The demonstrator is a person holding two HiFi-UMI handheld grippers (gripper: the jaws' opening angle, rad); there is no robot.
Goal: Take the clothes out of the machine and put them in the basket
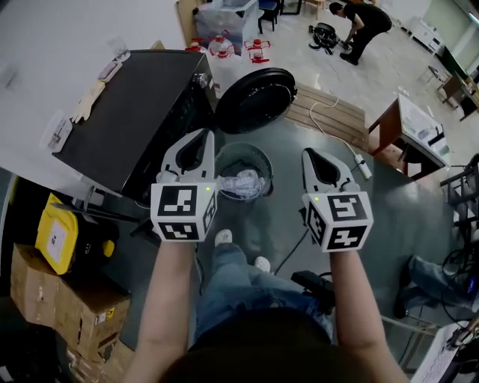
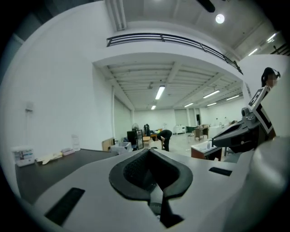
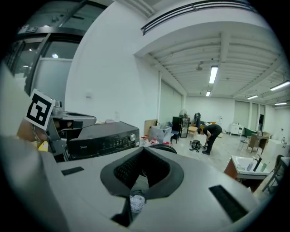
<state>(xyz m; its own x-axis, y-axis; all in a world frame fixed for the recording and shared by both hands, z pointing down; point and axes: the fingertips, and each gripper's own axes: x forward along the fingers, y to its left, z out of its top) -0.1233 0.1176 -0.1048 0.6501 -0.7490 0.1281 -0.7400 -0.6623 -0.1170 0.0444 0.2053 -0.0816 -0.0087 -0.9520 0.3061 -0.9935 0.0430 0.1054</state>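
Head view: left tool [image 1: 200, 136] and right tool [image 1: 311, 154], pressed together and empty, flank the basket [image 1: 260, 154] below, clothes [image 1: 245, 184] inside. Left gripper view: nothing pinched. Right gripper view: the machine [image 3: 103, 137] stands left of the tool; its unseen drum probably needs checking next.

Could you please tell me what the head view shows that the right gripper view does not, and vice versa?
Only the head view shows the yellow case, the cardboard boxes near it and the wearer's jeans. Only the right gripper view shows the control panel and the ceiling lights. Both show the black washing machine, its open round door, the left tongs and a person bending over in the background.
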